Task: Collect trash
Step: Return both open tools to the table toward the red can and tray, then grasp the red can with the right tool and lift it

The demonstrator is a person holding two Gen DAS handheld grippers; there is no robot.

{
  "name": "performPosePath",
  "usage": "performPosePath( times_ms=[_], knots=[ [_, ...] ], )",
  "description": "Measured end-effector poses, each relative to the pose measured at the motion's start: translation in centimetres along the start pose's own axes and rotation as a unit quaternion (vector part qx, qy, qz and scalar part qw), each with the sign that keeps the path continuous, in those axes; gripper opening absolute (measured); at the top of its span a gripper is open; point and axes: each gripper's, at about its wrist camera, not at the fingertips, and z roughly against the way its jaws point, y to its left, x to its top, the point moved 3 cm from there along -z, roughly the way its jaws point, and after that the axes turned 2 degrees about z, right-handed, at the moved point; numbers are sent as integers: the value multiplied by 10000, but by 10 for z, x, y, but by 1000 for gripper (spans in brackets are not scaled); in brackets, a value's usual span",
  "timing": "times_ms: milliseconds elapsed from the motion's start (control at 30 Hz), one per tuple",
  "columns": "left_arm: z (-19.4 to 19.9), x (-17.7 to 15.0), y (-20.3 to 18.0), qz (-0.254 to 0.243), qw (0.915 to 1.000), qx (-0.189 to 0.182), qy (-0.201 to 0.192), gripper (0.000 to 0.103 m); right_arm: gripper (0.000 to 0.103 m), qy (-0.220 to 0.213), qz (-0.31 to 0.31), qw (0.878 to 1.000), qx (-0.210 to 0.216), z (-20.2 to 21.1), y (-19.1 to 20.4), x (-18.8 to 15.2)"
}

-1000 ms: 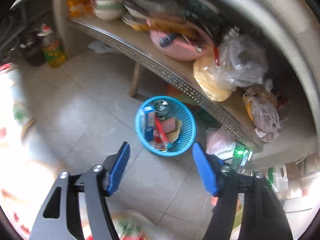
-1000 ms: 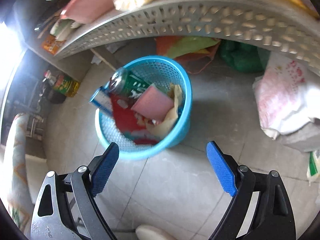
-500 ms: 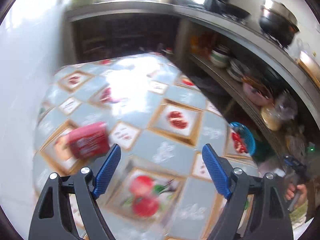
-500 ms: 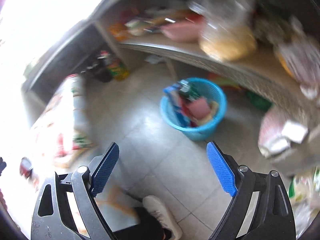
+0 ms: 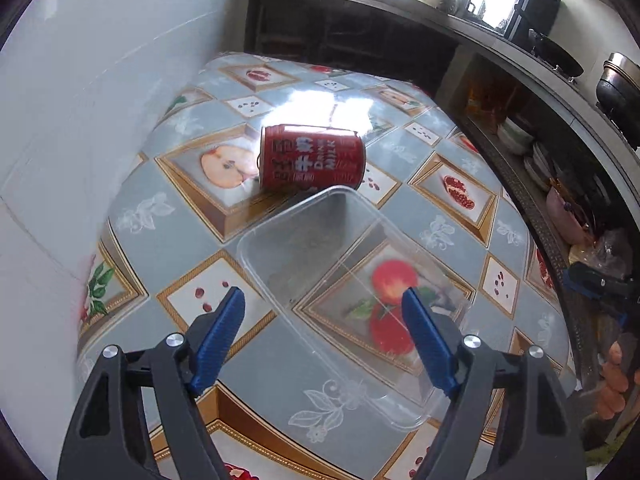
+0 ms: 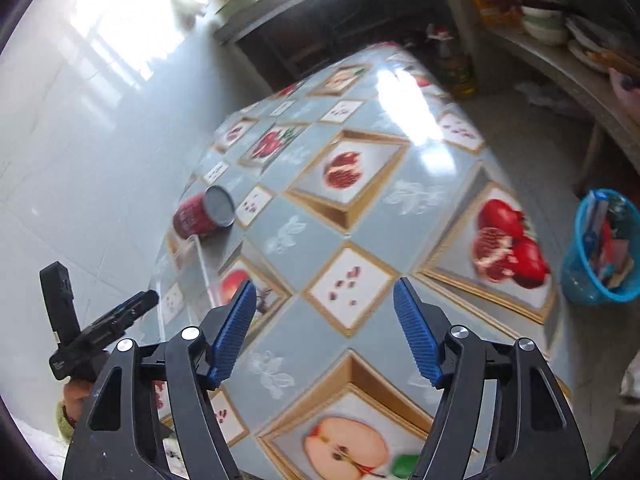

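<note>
Left gripper above a table covered with a fruit-patterned cloth; its blue pads stand wide apart and are closing, pressing on nothing. A clear plastic container lies on the cloth ahead of and partly between the jaws, its near corner running under the right-hand pad; whether that pad touches it cannot be told. Just beyond the container a red milk can lies on its side, close to or touching the container's far edge, beside the white tiled wall. Right gripper over the same table, nearer its other side; its jaws are likewise apart and closing, with only bare cloth between them. In the right wrist view the can appears at the table's far left edge, its round end facing the camera. A blue mesh waste basket, holding mixed wrappers and cartons, stands on the floor to the right of the table, near a shelf of bowls.
</note>
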Motion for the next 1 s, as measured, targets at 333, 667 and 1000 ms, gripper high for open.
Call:
performPosePath(
  times_ms=[333,667,1000],
  knots=[
    [-20,-10,23,692,9974,-111,189,57,83,806,2739,9554,751,-92,144,76],
    [-19,-21,29,734,9967,-162,306,48,89,1789,4410,8789,319,-208,208,80],
    [-23,-19,23,631,9972,-228,340,35,68,2154,3025,9285,51,-220,145,100]
  ],
)
